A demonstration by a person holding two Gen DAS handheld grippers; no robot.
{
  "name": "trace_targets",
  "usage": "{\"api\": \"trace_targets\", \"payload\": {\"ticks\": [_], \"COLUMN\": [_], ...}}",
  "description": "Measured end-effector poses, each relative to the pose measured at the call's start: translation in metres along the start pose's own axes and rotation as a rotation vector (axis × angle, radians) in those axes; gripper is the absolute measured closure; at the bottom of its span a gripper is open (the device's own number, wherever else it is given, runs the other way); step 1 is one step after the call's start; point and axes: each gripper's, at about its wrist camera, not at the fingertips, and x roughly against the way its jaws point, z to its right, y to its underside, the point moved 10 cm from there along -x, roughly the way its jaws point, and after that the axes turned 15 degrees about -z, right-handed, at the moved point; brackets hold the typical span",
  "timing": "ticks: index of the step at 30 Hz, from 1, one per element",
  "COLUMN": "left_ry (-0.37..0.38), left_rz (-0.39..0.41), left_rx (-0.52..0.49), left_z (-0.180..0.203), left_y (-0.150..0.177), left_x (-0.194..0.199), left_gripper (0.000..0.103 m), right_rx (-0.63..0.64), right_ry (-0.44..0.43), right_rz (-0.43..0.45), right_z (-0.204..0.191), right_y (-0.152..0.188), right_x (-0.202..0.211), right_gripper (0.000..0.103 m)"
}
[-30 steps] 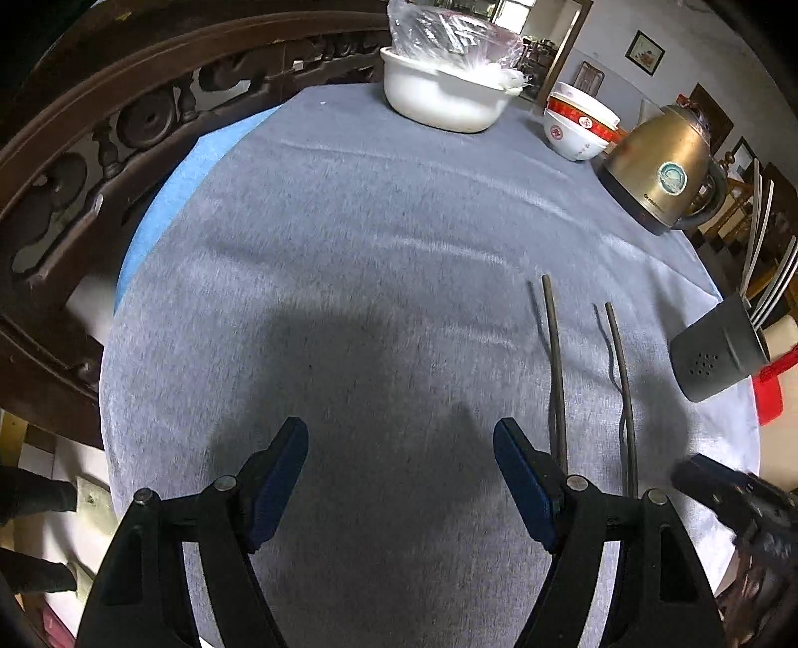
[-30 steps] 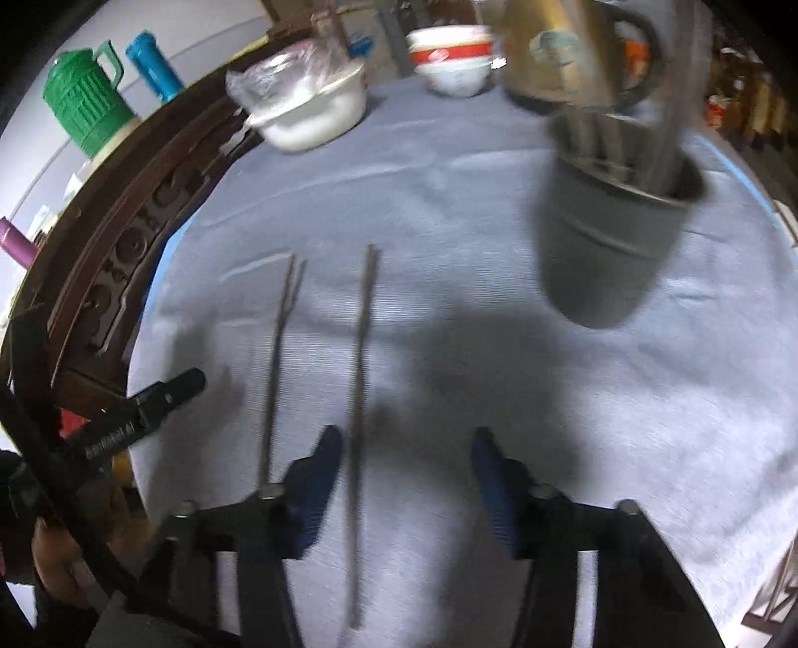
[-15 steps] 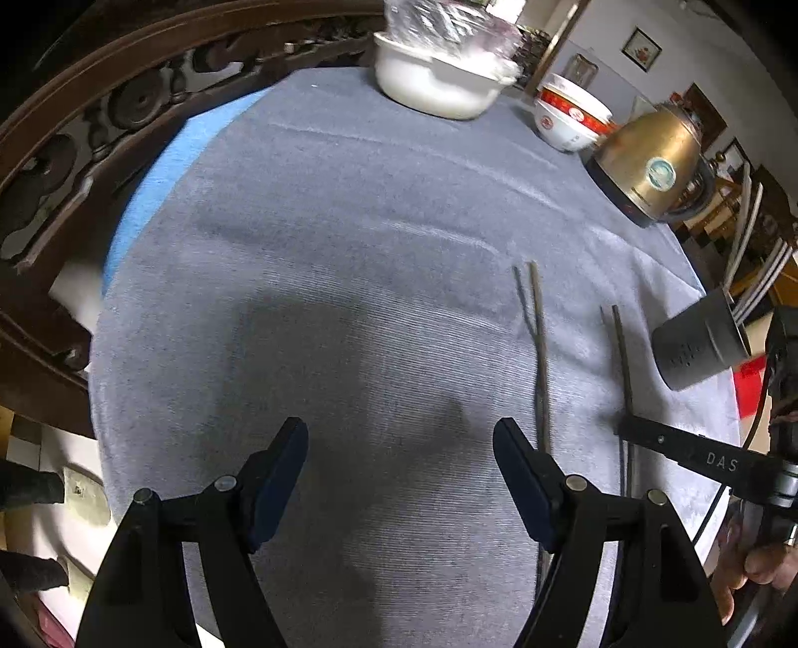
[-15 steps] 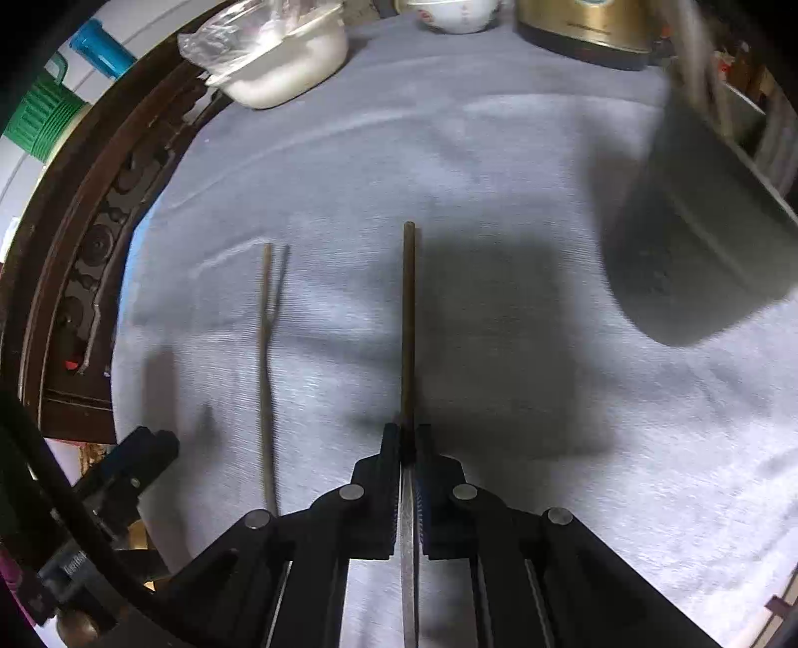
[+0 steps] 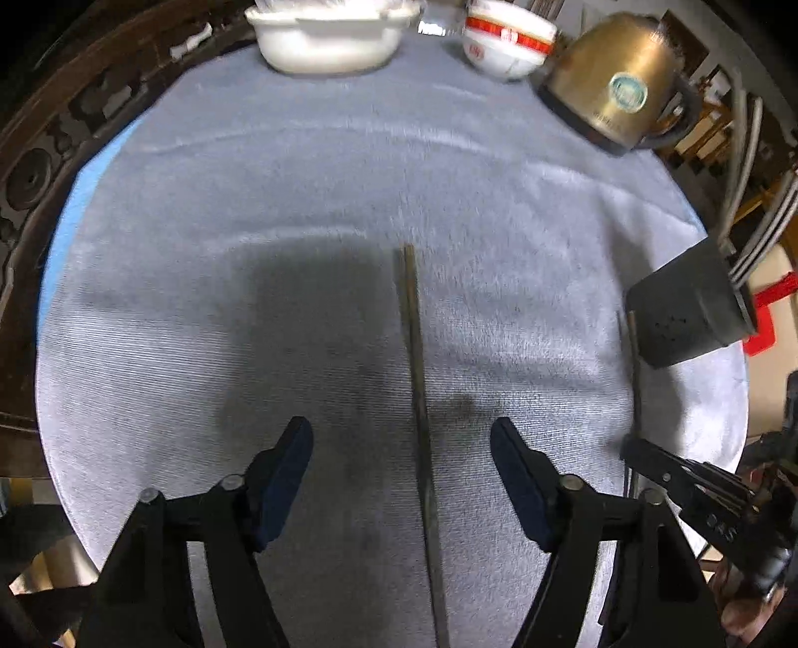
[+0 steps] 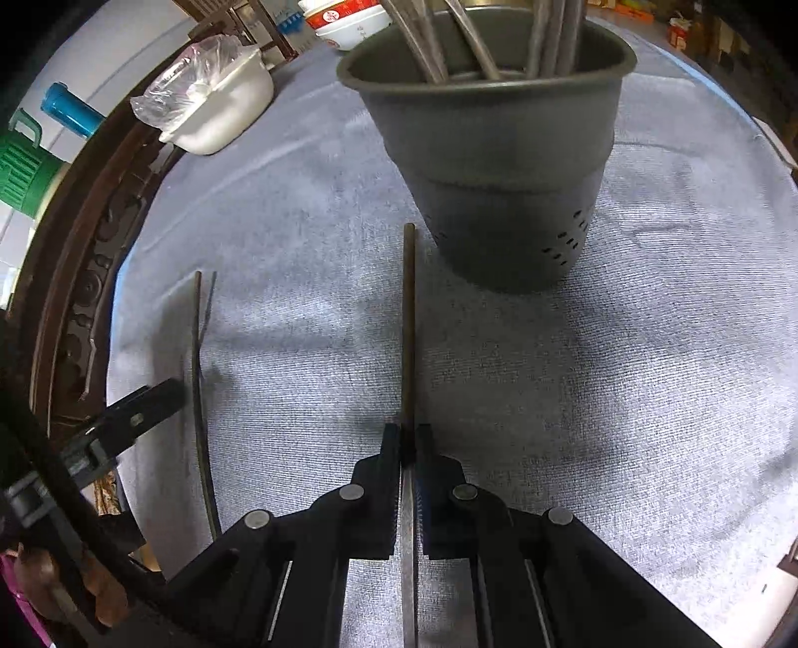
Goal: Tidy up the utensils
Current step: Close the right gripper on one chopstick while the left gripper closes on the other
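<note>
My right gripper (image 6: 409,438) is shut on a dark chopstick (image 6: 409,319), held above the cloth with its far end near the base of the grey utensil holder (image 6: 498,164), which holds several utensils. My left gripper (image 5: 401,448) is open, its jaws either side of a second dark chopstick (image 5: 416,359) that lies on the cloth. That second chopstick (image 6: 197,379) also shows in the right wrist view, beside the left gripper's finger (image 6: 139,408). The holder (image 5: 688,309) and the right gripper (image 5: 643,456) show at the right of the left wrist view.
The round table has a grey cloth (image 5: 299,199) and a carved dark wood rim (image 6: 75,279). At the far edge stand a white basin with a plastic bag (image 5: 324,35), red-and-white bowls (image 5: 503,40) and a gold kettle (image 5: 618,94). A green flask (image 6: 22,169) stands beyond the rim.
The right gripper has lifted its chopstick and moved close to the holder. The left gripper has shifted right so that the other chopstick now lies between its open jaws.
</note>
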Motion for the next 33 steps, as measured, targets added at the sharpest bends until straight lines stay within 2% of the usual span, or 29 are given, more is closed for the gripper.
{"api": "trace_targets", "payload": {"ticks": [1,3,5,8,14,17,19,20,21,23,24,25,28,33], "left_ry": [-0.005,-0.066,-0.032,-0.083,-0.114,-0.083,-0.086,-0.109,-0.121,-0.119,-0.133,-0.146,-0.077,0.014], "left_rz": [-0.023,-0.018,-0.063,-0.077,-0.131,-0.170,-0.190,-0.192,-0.189,-0.172,-0.161,-0.153,-0.168,-0.147], "left_rx": [-0.004,-0.037,-0.112,-0.189,-0.204,-0.200,-0.208,-0.210,-0.212,-0.216,-0.214,-0.216,-0.235,-0.191], "left_z": [0.002,0.005,0.019,0.026,0.033,0.039,0.044,0.043,0.043,0.045,0.045,0.044,0.044,0.033], "left_y": [0.000,-0.004,-0.002,0.001,-0.002,-0.004,-0.007,-0.010,-0.012,-0.017,-0.021,-0.025,-0.026,-0.022], "left_x": [-0.006,-0.007,-0.012,-0.012,-0.015,-0.016,-0.017,-0.018,-0.019,-0.018,-0.017,-0.016,-0.015,-0.005], "left_gripper": [0.068,0.097,0.098,0.098,0.098,0.082,0.051,0.047,0.047,0.049,0.069,0.099,0.098,0.098], "right_rx": [0.000,0.000,0.003,0.013,0.059,0.059,0.059,0.062,0.068,0.077,0.080,0.093,0.103,0.097], "right_ry": [-0.014,-0.036,-0.051,-0.063,-0.025,-0.005,0.014,0.026,0.040,0.061,0.068,0.082,0.099,0.079], "right_rz": [0.003,0.006,0.006,0.001,-0.068,-0.105,-0.134,-0.148,-0.163,-0.183,-0.188,-0.190,-0.182,-0.155], "right_z": [0.001,0.004,0.003,0.004,-0.004,-0.007,-0.010,-0.012,-0.013,-0.014,-0.015,-0.016,-0.019,-0.024], "right_y": [0.001,-0.002,-0.005,-0.003,-0.008,-0.015,-0.020,-0.022,-0.023,-0.025,-0.025,-0.026,-0.028,-0.018], "right_x": [0.000,0.002,0.004,0.006,0.001,-0.003,-0.006,-0.007,-0.008,-0.009,-0.009,-0.010,-0.010,-0.009], "right_gripper": [0.097,0.096,0.096,0.096,0.095,0.095,0.094,0.094,0.094,0.094,0.094,0.094,0.095,0.096]}}
